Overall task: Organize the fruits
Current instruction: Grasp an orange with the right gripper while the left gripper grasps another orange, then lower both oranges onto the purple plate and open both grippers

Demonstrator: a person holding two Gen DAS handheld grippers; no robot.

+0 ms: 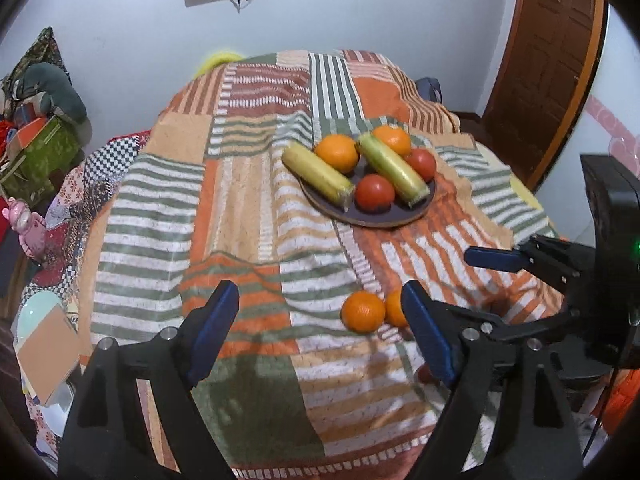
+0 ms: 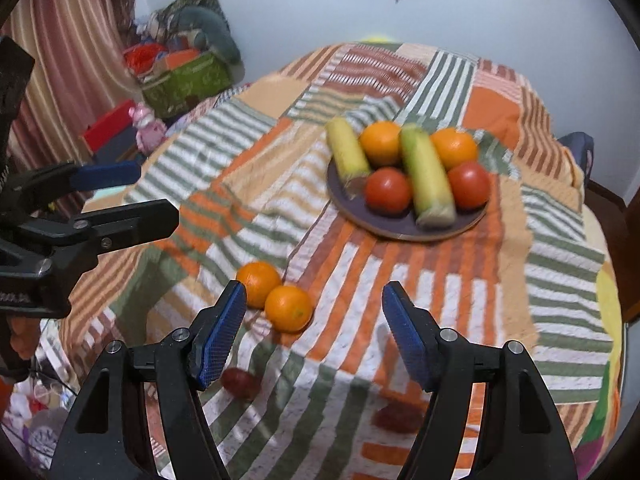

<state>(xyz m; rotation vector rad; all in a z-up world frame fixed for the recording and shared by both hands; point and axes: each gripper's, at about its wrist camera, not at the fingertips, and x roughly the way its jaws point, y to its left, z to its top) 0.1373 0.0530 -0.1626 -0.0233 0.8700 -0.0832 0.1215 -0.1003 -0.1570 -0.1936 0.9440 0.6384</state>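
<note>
A patchwork striped cloth (image 2: 420, 280) covers the table; on it sits a dark round plate (image 2: 400, 230) bearing two wrapped yellow-green corn cobs (image 2: 426, 172), two oranges and two red tomatoes; two loose oranges (image 2: 288, 308) lie touching near the front edge — left gripper (image 1: 320, 320) and right gripper (image 2: 314, 320) both hover spread apart, holding nothing.

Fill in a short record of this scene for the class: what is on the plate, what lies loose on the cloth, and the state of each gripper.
plate: dark, round, on the patchwork cloth
on plate: two oranges, two tomatoes, two wrapped corn cobs
loose on cloth: two oranges side by side, two dark red fruits near the front edge
left gripper: open, holding nothing
right gripper: open, holding nothing
</note>
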